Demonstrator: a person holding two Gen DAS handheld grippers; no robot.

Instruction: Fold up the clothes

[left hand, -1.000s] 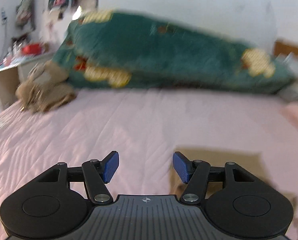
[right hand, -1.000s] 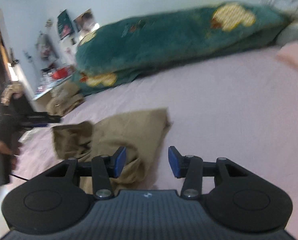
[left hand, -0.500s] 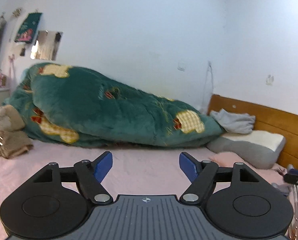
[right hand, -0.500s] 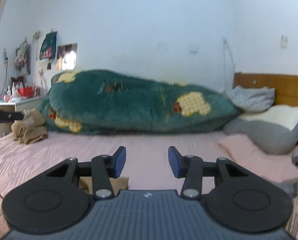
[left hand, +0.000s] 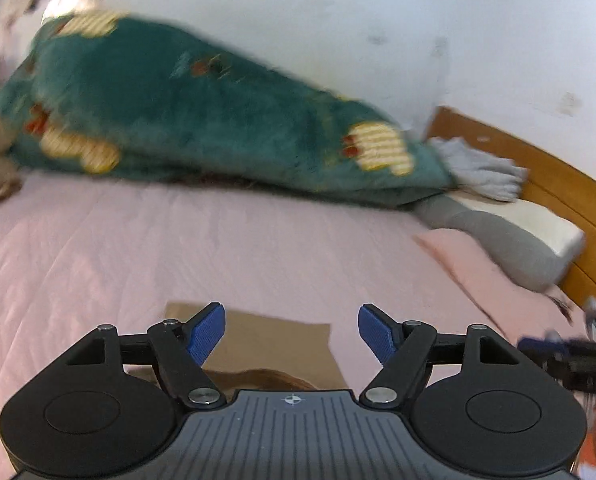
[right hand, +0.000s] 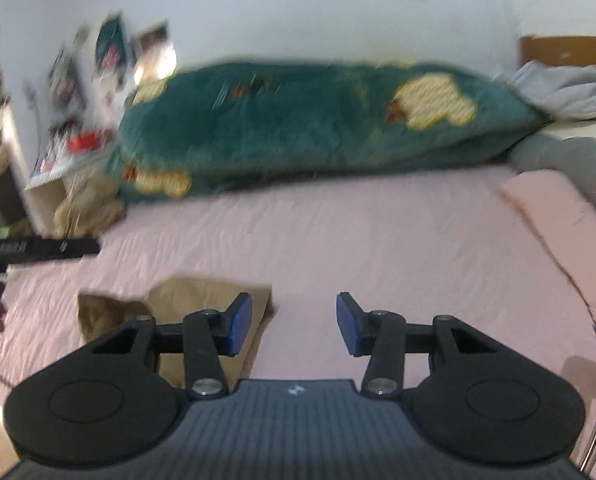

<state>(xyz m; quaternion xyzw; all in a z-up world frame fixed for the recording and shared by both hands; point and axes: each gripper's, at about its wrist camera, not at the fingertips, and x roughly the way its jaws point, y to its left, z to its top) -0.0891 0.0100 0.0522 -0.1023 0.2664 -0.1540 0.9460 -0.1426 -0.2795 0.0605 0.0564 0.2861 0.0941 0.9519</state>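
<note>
A tan garment (left hand: 269, 340) lies folded flat on the pink bed sheet (left hand: 177, 248), just below and ahead of my left gripper (left hand: 291, 334). That gripper is open, its blue pads wide apart with nothing between them. In the right wrist view the same tan garment (right hand: 201, 300) lies low and left of my right gripper (right hand: 293, 324), which is open and holds nothing. The other gripper's black body (right hand: 37, 248) shows at the left edge there.
A big green quilt (left hand: 201, 120) is piled along the wall at the back. Grey and pink pillows (left hand: 510, 232) and a wooden headboard (left hand: 538, 172) are to the right. More tan clothes (right hand: 85, 208) sit at the far left by a cluttered shelf (right hand: 53, 164).
Both views tipped up toward the wall, then back down to the bed. The left jaws widened. The crumpled tan garment now lies flatter, and both grippers are farther back from it.
</note>
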